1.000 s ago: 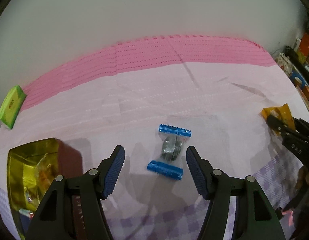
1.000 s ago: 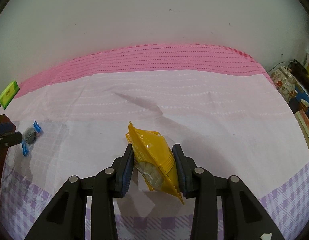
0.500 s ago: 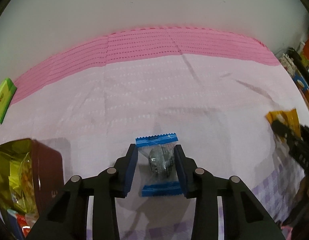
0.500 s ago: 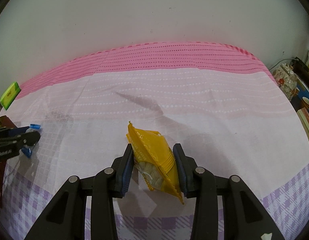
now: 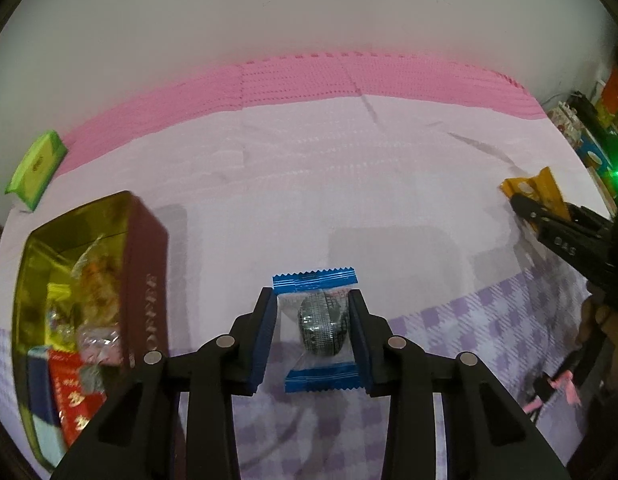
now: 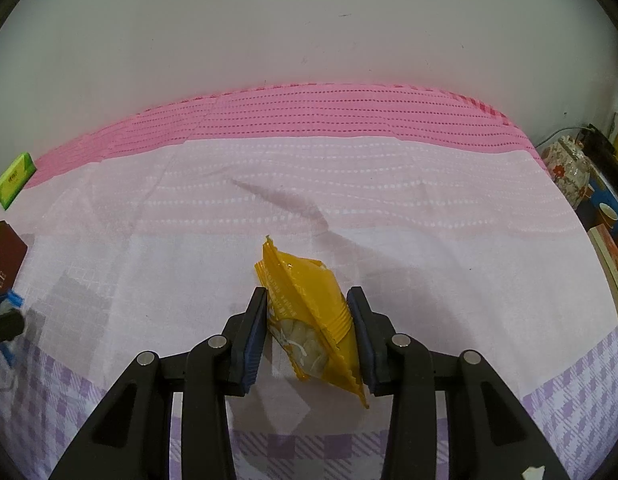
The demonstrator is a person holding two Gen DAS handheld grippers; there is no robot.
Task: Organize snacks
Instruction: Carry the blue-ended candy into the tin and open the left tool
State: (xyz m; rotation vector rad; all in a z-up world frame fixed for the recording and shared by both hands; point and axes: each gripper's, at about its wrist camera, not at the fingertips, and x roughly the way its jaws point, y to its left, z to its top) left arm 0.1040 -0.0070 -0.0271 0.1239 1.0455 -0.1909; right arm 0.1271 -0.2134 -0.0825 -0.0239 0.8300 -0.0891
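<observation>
The left hand-held gripper (image 5: 313, 334) is pinching a clear sweet wrapper with blue crimped ends (image 5: 316, 332). Its jaws have just been closing, and the pads are now pressing the packet's sides around the dark round sweet inside. The open gold-lined tin (image 5: 143, 264), already holding mixed wrapped snacks, is sitting just left of this packet on the cloth-covered surface (image 5: 349, 184).

The right hand-held gripper (image 6: 307, 334) is nipped nearly together on a yellow snack packet (image 6: 305, 308), which is standing tilted between the pads, well to the right of the tin, whose dark red corner is showing at the left edge of the right wrist view. A green packet (image 5: 36, 168) is lying beyond the tin, near the pink band of the cloth.

The step in hand looks like carrying the blue-ended sweet into the tin. To do it well, the grip should be on the sweet itself, not only on slack film, since the wrapper may slip. The packet should be clearing the tin's near wall before being lowered, and released low over a gap among the snacks so nothing is bouncing out.
</observation>
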